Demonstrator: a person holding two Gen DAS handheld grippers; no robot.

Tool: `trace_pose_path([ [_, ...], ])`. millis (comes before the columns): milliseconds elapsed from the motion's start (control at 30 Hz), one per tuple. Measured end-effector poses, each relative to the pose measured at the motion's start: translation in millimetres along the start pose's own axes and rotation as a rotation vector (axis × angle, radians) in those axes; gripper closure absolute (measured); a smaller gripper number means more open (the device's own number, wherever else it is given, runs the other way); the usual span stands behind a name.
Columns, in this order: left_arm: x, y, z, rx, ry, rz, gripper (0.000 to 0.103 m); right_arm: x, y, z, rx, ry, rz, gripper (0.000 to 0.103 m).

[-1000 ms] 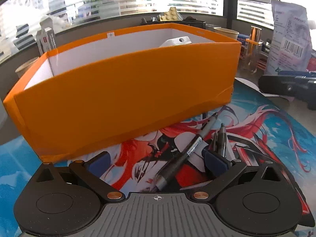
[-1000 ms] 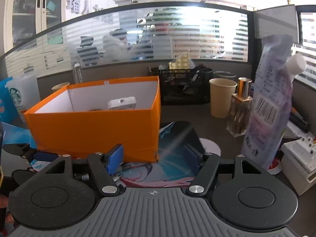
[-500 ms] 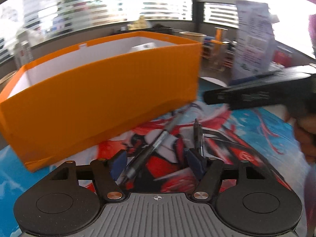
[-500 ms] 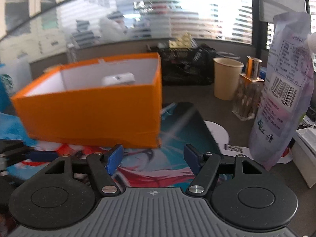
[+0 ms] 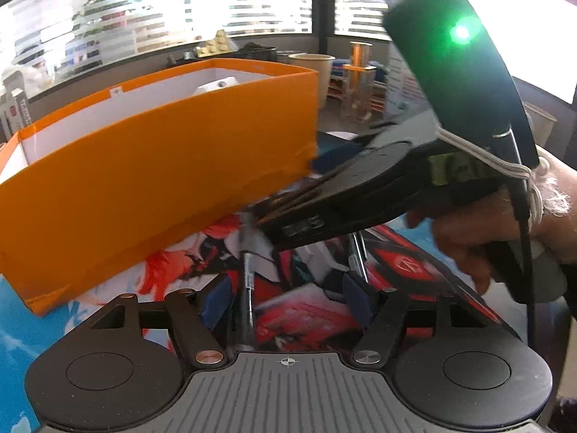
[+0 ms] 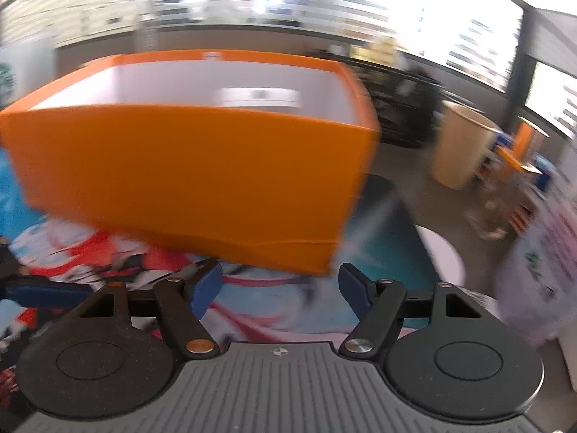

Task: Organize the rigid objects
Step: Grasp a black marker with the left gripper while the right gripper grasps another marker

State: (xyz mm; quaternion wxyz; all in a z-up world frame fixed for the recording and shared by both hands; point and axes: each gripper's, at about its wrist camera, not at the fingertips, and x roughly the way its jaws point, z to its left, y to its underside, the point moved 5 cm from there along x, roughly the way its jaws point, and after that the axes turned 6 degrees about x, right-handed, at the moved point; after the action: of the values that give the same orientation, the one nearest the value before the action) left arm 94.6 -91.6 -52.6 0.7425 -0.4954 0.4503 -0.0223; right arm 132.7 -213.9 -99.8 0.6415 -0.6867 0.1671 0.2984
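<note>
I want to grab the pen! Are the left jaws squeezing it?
Apart. The left wrist view shows the pen lying between the left gripper jaws, with mat visible on both sides.

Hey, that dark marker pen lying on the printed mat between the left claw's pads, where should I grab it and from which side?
Grip the dark marker pen across its slim barrel near the middle, coming down from above. It lies flat on the colourful printed mat, pointing away between the left claw's open pads, so they already straddle its narrow width. The orange cardboard box stands just beyond.
</note>
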Motion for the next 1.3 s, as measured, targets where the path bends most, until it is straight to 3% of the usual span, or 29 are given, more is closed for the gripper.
trace_pose_path([
  [167, -4.7, 5.2, 12.8, -0.037, -0.041, 0.017, 0.030, -31.0, 1.3, -14.8, 0.079, 0.025, -0.077, 0.034],
  [400, -2.1, 7.0, 25.7, -0.083, -0.105, -0.008, 0.029, -65.0, 32.8, -19.3, 0.145, 0.043, -0.047, 0.037],
  [533, -1.2, 9.0, 27.8, -0.093, -0.124, -0.023, 0.024, -70.6, 54.6, -8.1, 0.176, 0.025, -0.010, 0.047],
  [700, -1.8, 10.6, 32.5, -0.114, -0.148, -0.033, 0.022, -70.2, 57.7, -2.1, 0.165, 0.043, -0.034, 0.049],
  [800, -2.1, 11.0, 31.7, -0.113, -0.152, -0.033, 0.022, -71.2, 57.3, 3.8, 0.152, 0.028, -0.037, 0.060],
  [867, -2.7, 11.5, 31.3, -0.111, -0.151, -0.033, 0.024, -72.5, 57.6, 11.2, 0.123, -0.007, -0.038, 0.078],
  [967, -5.5, 13.4, 33.6, -0.119, -0.147, -0.039, 0.031, -71.0, 55.6, 26.2, 0.018, -0.043, -0.049, 0.087],
  [1100, -9.1, 15.2, 33.8, -0.132, -0.174, -0.038, 0.034, -65.0, 52.0, 26.0, -0.075, -0.058, -0.073, 0.086],
  [1233, -9.3, 14.8, 33.3, -0.136, -0.179, -0.037, 0.034, -81.2, 57.6, 20.2, -0.013, -0.063, -0.051, 0.074],
  [1300, -7.8, 13.6, 33.0, -0.138, -0.177, -0.039, 0.036, -86.4, 65.4, 20.2, 0.003, -0.072, -0.020, 0.073],
])
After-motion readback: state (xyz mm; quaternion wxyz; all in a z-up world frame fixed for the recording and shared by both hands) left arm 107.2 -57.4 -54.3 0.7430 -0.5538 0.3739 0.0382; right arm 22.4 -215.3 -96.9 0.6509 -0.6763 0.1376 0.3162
